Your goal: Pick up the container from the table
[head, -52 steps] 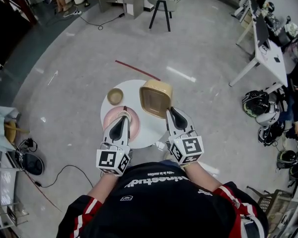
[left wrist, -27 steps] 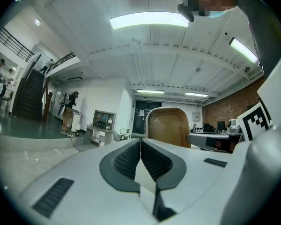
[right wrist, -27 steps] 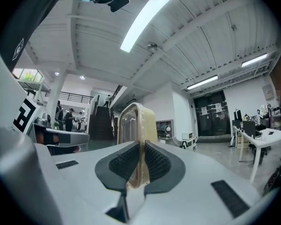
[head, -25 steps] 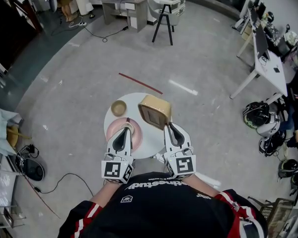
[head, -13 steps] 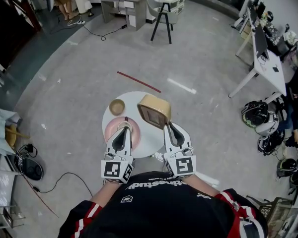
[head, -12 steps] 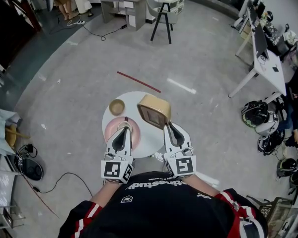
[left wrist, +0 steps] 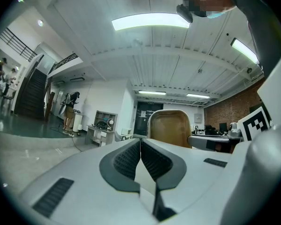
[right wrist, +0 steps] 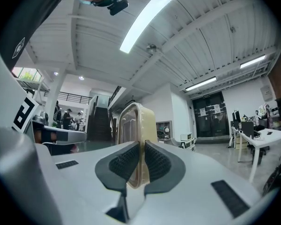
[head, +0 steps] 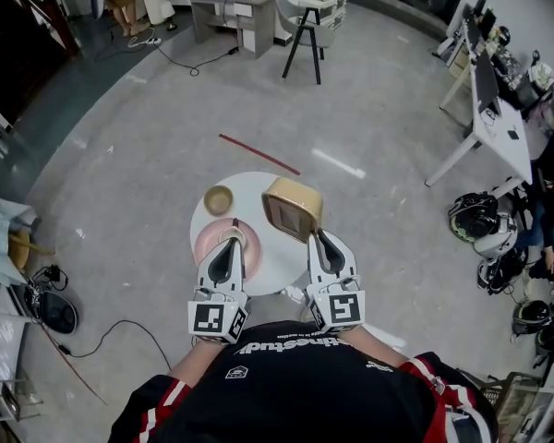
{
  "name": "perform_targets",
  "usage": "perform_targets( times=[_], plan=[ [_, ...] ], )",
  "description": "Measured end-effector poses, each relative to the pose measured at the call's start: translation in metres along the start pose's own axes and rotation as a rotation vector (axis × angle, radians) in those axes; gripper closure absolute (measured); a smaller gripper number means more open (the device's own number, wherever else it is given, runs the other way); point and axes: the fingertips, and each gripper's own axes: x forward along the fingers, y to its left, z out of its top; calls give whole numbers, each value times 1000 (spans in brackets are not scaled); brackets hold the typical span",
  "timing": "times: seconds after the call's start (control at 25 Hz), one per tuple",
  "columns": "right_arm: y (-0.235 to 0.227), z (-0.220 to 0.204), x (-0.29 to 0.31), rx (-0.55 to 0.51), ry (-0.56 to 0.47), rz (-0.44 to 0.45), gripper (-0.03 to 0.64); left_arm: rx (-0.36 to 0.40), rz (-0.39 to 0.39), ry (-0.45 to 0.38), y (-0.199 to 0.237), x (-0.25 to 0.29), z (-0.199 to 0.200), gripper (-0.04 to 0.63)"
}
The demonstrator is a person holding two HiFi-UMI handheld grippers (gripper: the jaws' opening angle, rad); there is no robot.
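The tan, square plastic container [head: 292,207] is tipped up on edge above the round white table [head: 272,255]. My right gripper [head: 316,234] is shut on its near rim. In the right gripper view the pads clamp the container's rim [right wrist: 133,121] at the right gripper [right wrist: 141,146], and the tub rises upright beyond them. My left gripper [head: 230,235] hovers over the table's left side, shut with nothing in it. In the left gripper view the left gripper [left wrist: 140,142] has its pads together, and the container [left wrist: 171,128] shows ahead to the right.
A pink plate [head: 206,245] lies under the left gripper and a small tan bowl [head: 219,199] stands at the table's far left. A red strip [head: 258,153] lies on the floor beyond. Desks, a stool and helmets stand around the room's edges.
The right gripper keeps its hold on the container and has barely shifted. The left gripper stays where it was, shut.
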Motion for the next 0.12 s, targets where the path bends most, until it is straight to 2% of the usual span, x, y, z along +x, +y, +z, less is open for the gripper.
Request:
perform_targets(
  times=[0.12],
  plan=[
    [-1,2,2,4,-7,-7,566,9,2,-7,1,0,4,571]
  ],
)
